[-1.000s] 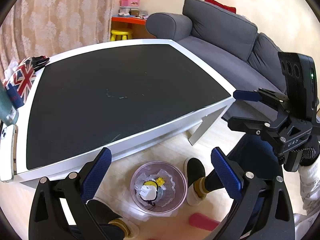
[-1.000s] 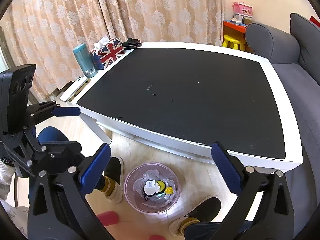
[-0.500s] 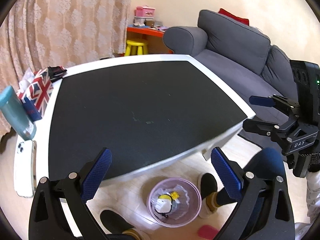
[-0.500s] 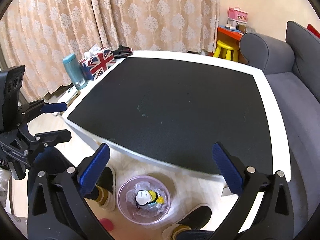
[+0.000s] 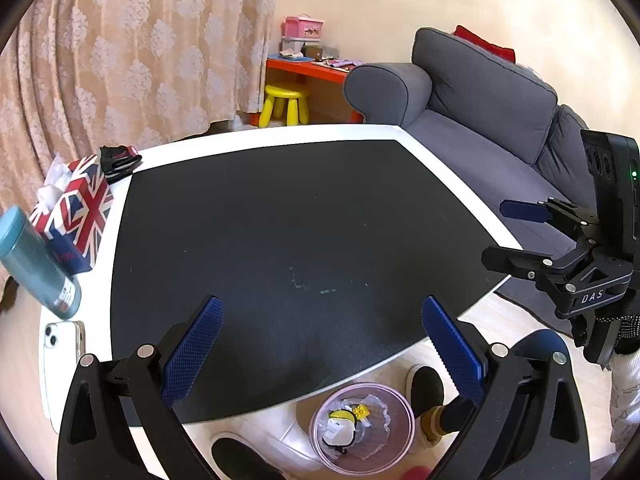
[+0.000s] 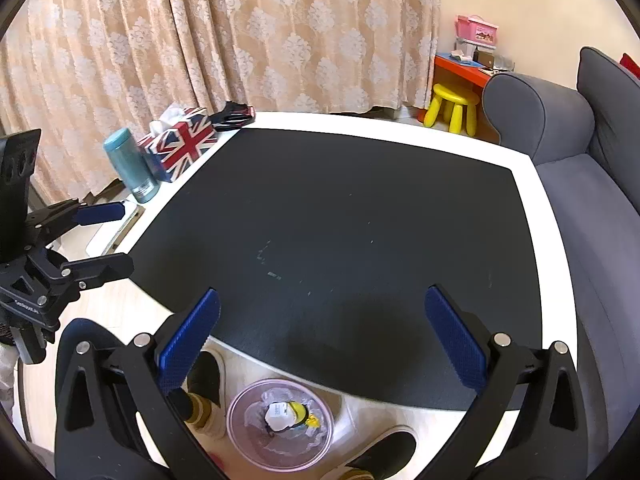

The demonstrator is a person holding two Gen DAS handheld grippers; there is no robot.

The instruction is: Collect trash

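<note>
Hovering over the dark surface [image 5: 280,220], left gripper [image 5: 320,344] and right gripper [image 6: 320,340] both spread, empty; trash [image 6: 288,416] lying in the bin [image 6: 240,432] below near edge. Risking mistaken grabs at tissue box [image 6: 180,140].

The letters "DAS" stand in white on the black body of the right gripper [image 5: 520,236]. Small print on the bottle [image 5: 38,264] is too blurred to read.
</note>
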